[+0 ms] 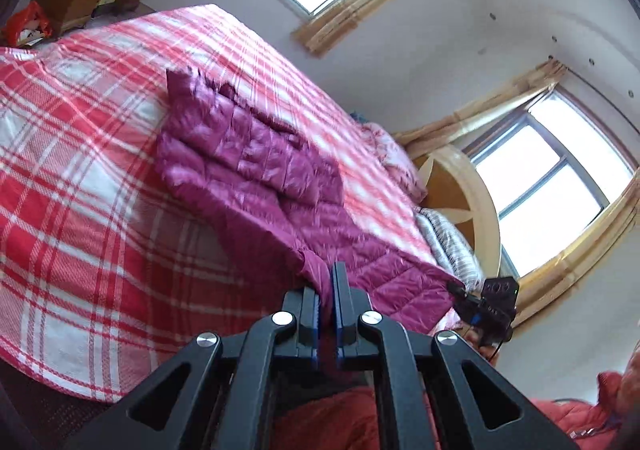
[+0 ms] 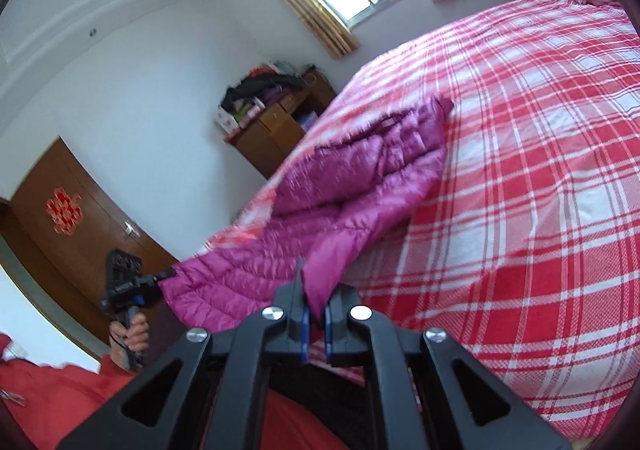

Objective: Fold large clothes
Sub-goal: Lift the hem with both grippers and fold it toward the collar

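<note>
One garment: a magenta quilted down jacket (image 1: pixel 256 169), lying lengthwise on the bed, its near end lifted off the bedcover toward me.
Left tool (image 1: pixel 327 282): my jaws are nearly closed, pinching a fold of the jacket's near edge between the blue pads.
Right tool (image 2: pixel 316 302): my jaws are likewise narrowed onto the fabric, gripping the other near corner of the same edge; the left tool shows in this view too, at the far corner of the hem.
Bed (image 1: pixel 80 169): a red-and-white plaid cover carries the far half of the jacket, which rests bunched, with one sleeve folded over the body.
Surroundings: windows with tan curtains, a wooden cabinet, a brown door.
Step in hand: I judge this to be the lengthwise fold, both near corners raised.
Next move: probably carrying both corners forward together, level, to lay the near edge on the far edge without dragging the lower layer.
</note>
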A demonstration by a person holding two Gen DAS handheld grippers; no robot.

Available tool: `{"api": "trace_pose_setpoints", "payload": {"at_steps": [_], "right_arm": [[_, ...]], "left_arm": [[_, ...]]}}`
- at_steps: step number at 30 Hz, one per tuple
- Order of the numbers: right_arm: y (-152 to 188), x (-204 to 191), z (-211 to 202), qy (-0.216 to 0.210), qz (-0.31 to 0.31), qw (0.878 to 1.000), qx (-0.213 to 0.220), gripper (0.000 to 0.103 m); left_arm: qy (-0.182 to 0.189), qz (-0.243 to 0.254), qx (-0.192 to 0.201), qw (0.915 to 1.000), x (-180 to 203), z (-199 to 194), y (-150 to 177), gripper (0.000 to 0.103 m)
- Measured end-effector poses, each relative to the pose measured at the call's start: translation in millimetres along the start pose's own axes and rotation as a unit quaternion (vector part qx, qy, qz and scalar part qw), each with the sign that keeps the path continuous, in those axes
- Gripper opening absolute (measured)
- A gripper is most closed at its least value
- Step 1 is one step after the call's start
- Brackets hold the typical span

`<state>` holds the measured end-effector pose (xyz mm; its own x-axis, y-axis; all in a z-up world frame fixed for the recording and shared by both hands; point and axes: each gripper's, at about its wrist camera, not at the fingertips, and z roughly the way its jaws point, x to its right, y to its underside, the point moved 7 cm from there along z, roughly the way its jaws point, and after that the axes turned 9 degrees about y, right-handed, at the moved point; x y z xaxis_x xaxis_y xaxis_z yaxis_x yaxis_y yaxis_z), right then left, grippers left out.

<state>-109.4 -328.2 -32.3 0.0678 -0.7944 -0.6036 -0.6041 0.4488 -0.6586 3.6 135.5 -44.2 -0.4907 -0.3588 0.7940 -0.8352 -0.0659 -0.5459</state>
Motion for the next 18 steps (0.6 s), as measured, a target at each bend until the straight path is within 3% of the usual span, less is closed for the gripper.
{"api": "trace_pose_setpoints", "payload": {"at_steps": [3, 7, 10, 18], "right_arm": [[-34.4, -1.7, 3.5, -0.016, 0.016, 1.0, 0.02, 0.007], [-86.0, 3.2, 28.5, 0.0, 0.017, 0.999, 0.042, 0.007], [-126.8, 6.0, 59.8, 0.002, 0.022, 0.999, 0.045, 0.007], [-222.3, 48.5, 179.9, 0.074, 0.049, 0.995, 0.042, 0.007]], "left_arm": [[-0.015, -0.006, 0.03, 0.9994, 1.1, -0.4, -33.3, 0.004], [-0.056, -0.02, 0.066, 0.996, -12.8, 7.6, -80.4, 0.005], [-0.083, -0.025, 0.084, 0.9927, -29.5, 24.8, -121.3, 0.005], [-0.16, -0.039, 0.094, 0.982, -96.2, 100.3, -221.1, 0.005]]}}
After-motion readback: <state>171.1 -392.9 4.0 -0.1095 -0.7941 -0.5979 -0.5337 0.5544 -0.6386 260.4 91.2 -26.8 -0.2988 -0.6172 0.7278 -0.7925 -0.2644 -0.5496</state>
